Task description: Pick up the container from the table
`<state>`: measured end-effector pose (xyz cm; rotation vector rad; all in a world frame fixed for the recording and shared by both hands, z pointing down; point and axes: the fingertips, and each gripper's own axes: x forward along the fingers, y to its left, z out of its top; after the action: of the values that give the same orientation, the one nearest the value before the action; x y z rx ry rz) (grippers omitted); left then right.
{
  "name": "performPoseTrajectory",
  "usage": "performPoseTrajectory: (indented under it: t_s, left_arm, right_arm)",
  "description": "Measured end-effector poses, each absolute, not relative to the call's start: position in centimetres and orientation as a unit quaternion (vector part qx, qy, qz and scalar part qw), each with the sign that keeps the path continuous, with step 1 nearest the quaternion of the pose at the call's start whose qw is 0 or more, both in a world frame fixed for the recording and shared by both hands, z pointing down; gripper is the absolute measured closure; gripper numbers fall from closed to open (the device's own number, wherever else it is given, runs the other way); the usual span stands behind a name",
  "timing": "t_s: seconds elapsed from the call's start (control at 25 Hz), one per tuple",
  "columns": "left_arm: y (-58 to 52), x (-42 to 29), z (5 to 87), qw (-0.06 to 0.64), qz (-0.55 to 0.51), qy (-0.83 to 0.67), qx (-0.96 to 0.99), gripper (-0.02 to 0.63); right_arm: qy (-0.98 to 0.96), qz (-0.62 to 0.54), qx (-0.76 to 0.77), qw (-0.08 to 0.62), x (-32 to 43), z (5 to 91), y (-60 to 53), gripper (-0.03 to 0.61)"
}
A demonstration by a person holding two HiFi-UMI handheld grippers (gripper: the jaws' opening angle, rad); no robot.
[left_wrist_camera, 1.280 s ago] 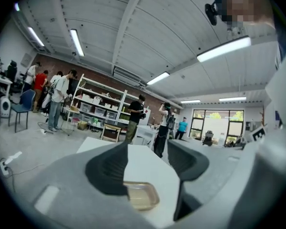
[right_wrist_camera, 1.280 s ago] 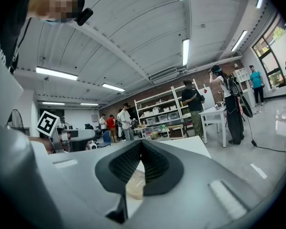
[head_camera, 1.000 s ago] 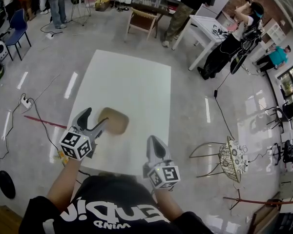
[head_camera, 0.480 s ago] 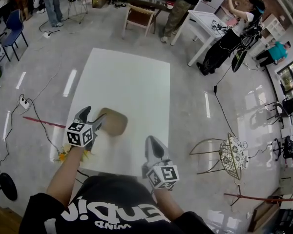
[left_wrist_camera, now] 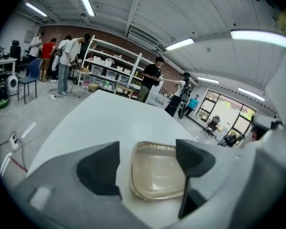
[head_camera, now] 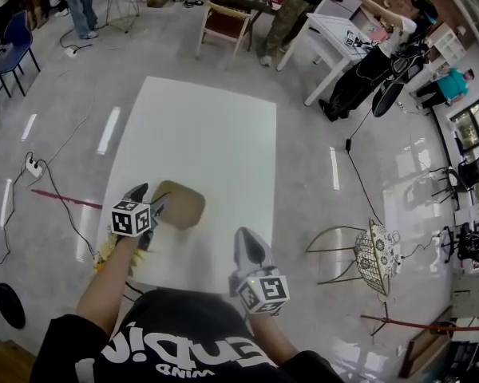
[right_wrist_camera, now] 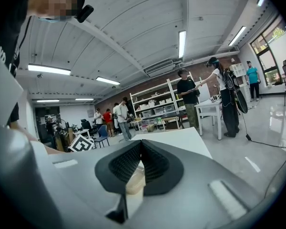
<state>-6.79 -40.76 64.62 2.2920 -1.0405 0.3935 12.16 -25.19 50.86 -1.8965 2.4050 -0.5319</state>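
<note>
Near the white counter's [head_camera: 207, 126] front edge, the left gripper [head_camera: 150, 199] points forward, jaws apart before a shallow, translucent, round-cornered container [head_camera: 182, 206]; the right gripper's [head_camera: 247, 242] jaws are closed, empty.

Bright, even light from ceiling tubes [left_wrist_camera: 86, 1]; glare streaks on the glossy floor [head_camera: 108, 130]; fisheye bending at edges; right gripper [right_wrist_camera: 140, 147] blurred close up.
</note>
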Motion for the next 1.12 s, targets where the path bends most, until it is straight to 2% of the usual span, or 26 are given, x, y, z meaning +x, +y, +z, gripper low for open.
performPoseTrajectory:
  t_s: [0.32,0.68,0.92,1.12]
  left_arm:
    - [-41.2,-6.4,68.2,0.331,0.164,-0.383,0.846,0.259]
    - [-40.9,-5.8,69.8,0.372,0.167,-0.371,0.834,0.342]
    - [-40.9,-6.0,69.9,0.399,0.148,-0.361,0.83,0.383]
    - [-40.8,-6.2,69.6,0.395,0.144,-0.367,0.83,0.397]
  right_arm:
    - [0.769,-0.178,-0.614,0.01,12.9,51.8,-26.6,0.578]
    - [0.769,-0.185,-0.611,0.005,13.8,52.2,-27.4,0.578]
    - [0.77,-0.185,-0.61,0.003,13.5,52.4,-27.6,0.578]
    - [0.77,-0.185,-0.61,0.003,13.5,52.4,-27.3,0.578]
